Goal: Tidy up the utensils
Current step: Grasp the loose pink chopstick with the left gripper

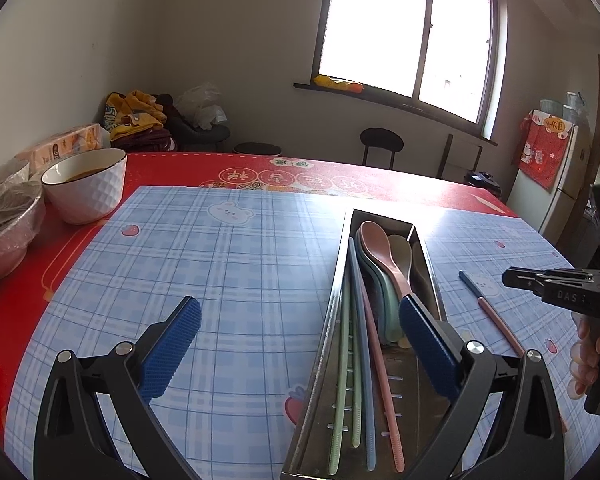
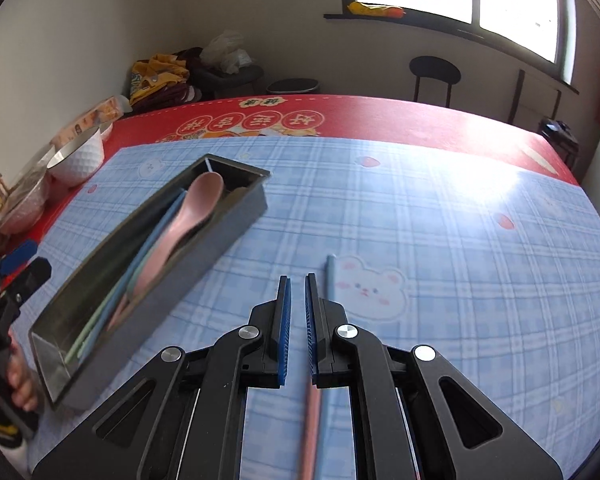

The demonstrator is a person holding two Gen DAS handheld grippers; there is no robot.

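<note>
A long metal tray stands on the blue plaid mat with several pastel chopsticks and a pink spoon inside. My left gripper is open, its right finger over the tray's near half and nothing between the pads. Right of the tray, a blue chopstick and a pink chopstick lie loose on the mat. In the right wrist view, my right gripper is shut and holds nothing. It hovers over the blue chopstick and the pink chopstick, with the tray to its left.
A white bowl with dark liquid, a plastic-covered bowl and a tissue pack crowd the table's far left. A red tablecloth borders the mat. Stools stand beyond the far edge. A hand holds the right gripper's handle.
</note>
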